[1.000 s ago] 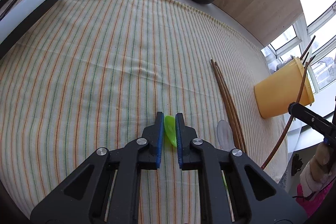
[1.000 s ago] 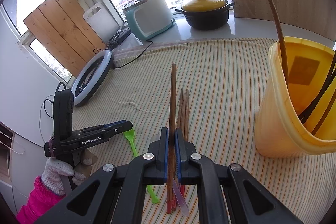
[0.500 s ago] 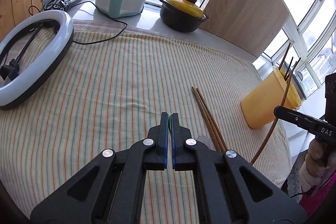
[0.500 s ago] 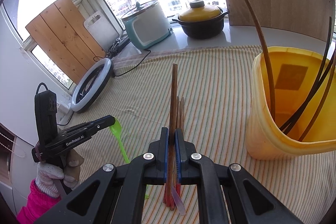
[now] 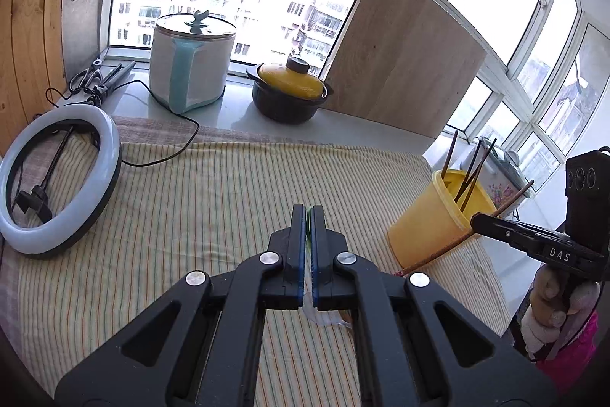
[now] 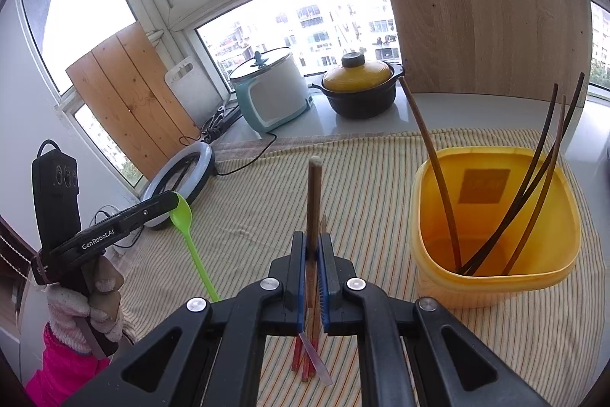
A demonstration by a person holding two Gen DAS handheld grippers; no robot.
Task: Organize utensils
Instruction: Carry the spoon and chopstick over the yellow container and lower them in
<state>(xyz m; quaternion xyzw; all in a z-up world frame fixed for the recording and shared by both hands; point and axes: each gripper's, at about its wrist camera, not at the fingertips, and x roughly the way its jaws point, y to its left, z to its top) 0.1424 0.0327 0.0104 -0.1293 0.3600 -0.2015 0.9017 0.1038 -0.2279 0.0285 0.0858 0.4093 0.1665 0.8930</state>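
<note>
Striped tablecloth point(image 5: 213, 201) covers the table; a ring light point(image 5: 57, 178) lies at its far-left edge, a rice cooker point(image 5: 190, 63) and a black pot with yellow lid point(image 5: 289, 94) sit on the sill behind. None of these matter for the task.

Yellow container point(image 6: 492, 224) stands upright on the cloth toward the right side, already holding 4 dark chopsticks leaning on its walls.

Left gripper point(image 5: 308, 216) is clamped on the green spoon point(image 6: 187, 235), pinched at the bowl end; the handle hangs down, clear of the cloth. Only a thin green edge shows between the pads in its own view.

Right gripper point(image 6: 313, 246) is clamped on 1 brown chopstick point(image 6: 314, 201), which sticks out past the fingertips and points forward, just left of the container.

Below the right gripper, 2 reddish chopsticks point(image 6: 301, 361) and a clear plastic spoon point(image 6: 316, 361) lie on the cloth.

Step in hand: carry phase, both utensils lifted, neither yet in the container. Probably past halfway.

Next move calls for: swing the chopstick over the container mouth, tip it more upright so it clears the rim and the leaning sticks, then let go. The spoon needs a longer trip across the cloth; the dangling handle should go in first.
</note>
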